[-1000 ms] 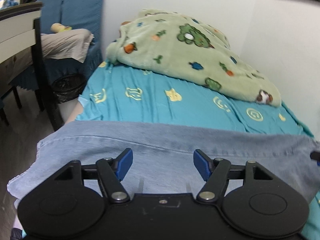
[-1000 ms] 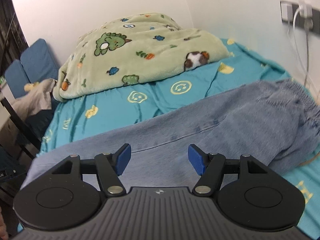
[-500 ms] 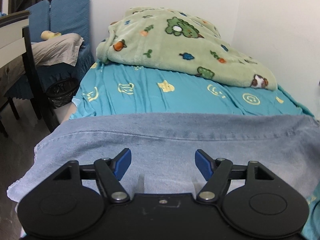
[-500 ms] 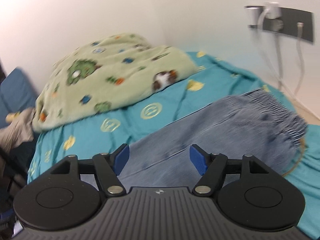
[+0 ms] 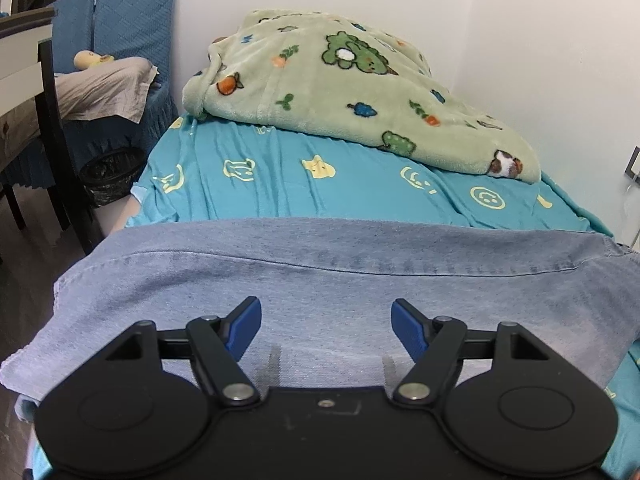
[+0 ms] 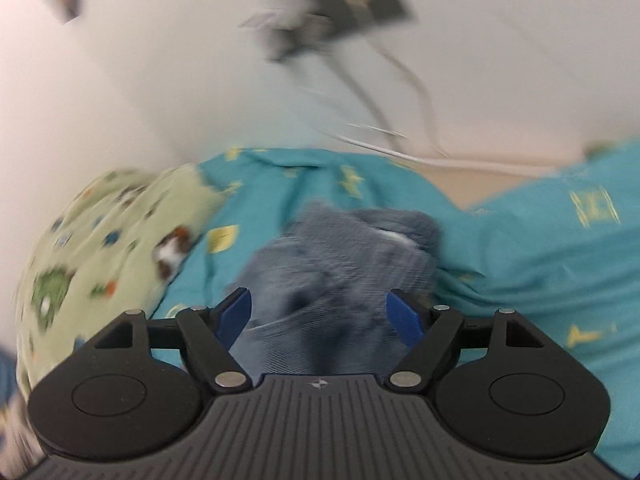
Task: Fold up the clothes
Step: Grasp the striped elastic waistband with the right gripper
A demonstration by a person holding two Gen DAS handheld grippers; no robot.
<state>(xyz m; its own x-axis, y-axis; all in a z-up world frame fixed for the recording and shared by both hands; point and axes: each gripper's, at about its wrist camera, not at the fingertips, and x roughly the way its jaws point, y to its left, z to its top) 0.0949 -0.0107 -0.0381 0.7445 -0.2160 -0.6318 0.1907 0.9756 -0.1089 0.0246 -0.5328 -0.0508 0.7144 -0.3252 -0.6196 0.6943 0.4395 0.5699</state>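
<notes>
Since half a second ago the right tongs (image 6: 319, 312) have swung to the right: the blanket (image 6: 100, 248) now sits far to their left, and the wall socket (image 6: 360, 4) with its cables stands straight above them. This view is strongly blurred. The bunched end of the jeans (image 6: 340, 256) lies just ahead between the wide-open blue fingers, which hold nothing. The left tongs (image 5: 326, 326) have hardly moved; they are also wide open and empty, over the flat jeans (image 5: 320, 280) lying across the bed (image 5: 320, 192). The left end of the jeans goes over the bed edge.
</notes>
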